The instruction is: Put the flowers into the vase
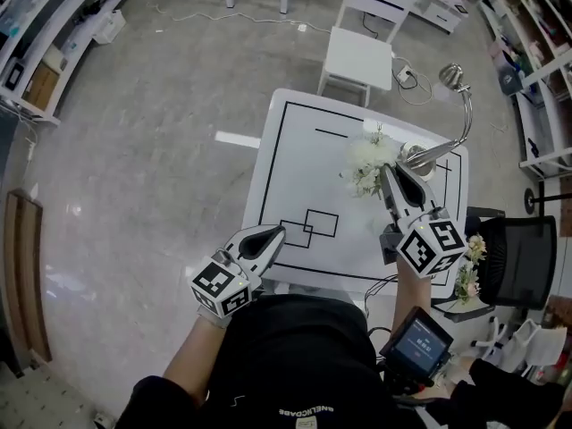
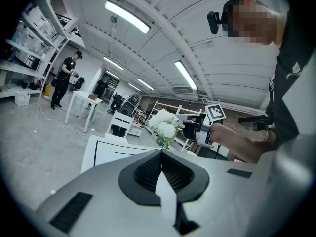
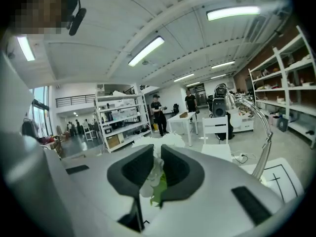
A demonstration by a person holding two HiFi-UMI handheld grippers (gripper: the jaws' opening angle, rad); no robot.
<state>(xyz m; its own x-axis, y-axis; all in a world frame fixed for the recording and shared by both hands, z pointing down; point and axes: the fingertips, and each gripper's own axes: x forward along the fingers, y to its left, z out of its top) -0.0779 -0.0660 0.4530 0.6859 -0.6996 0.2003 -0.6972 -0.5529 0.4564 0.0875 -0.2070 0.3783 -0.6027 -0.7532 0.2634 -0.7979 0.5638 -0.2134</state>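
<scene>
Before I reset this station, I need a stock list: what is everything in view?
white flowers: one bunch, white with green stem, over the table's far right part
second flower bunch: one, pale pink and white, right of the table, by the black chair
table: one, white with black lines, centre
white chair: one, beyond the table
lamp: one, silver gooseneck, table's far right
black chair: one, right edge
shelves: white, both sides
screen device: one, black, at the person's waist
left gripper: grey, jaws together, empty
right gripper: grey, shut on the white flowers
</scene>
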